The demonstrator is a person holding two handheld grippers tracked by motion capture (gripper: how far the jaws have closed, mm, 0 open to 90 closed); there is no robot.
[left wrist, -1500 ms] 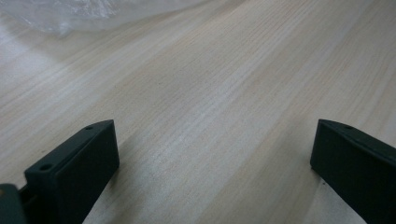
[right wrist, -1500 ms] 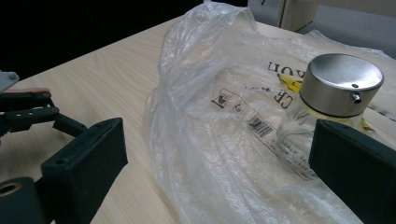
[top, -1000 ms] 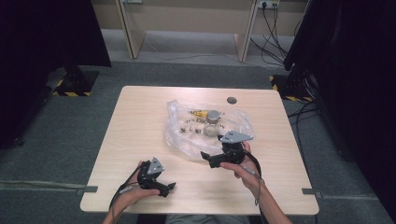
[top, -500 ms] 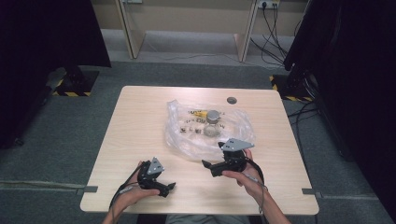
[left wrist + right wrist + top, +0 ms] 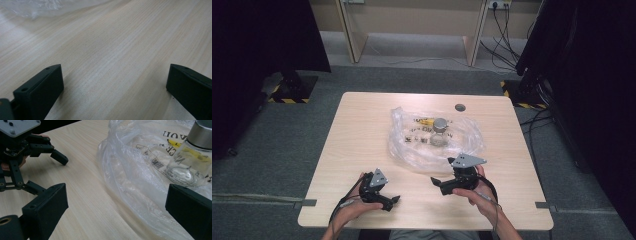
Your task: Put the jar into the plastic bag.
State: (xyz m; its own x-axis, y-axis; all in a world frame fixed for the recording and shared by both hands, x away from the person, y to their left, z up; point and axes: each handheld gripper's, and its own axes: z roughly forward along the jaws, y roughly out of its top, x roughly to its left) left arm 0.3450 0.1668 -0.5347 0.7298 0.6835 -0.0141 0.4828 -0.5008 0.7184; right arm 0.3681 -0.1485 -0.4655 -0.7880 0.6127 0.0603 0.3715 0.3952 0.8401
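A crumpled clear plastic bag with black print lies in the middle of the pale wooden table. A small glass jar with a metal lid stands upright on it. My right gripper is open just off the bag's near edge, with its jaws pointing left. In the right gripper view its jaws frame bare table and the bag, with the jar ahead at the right. My left gripper rests open near the front edge, with bare wood between its jaws.
A small dark round disc lies on the table behind the bag. Dark curtains flank the table on both sides. Cables run along the floor at the back right. The left gripper appears at the upper left of the right gripper view.
My right gripper has drawn back from the bag's near edge toward the person and sits lower over the table. The left gripper has not moved.
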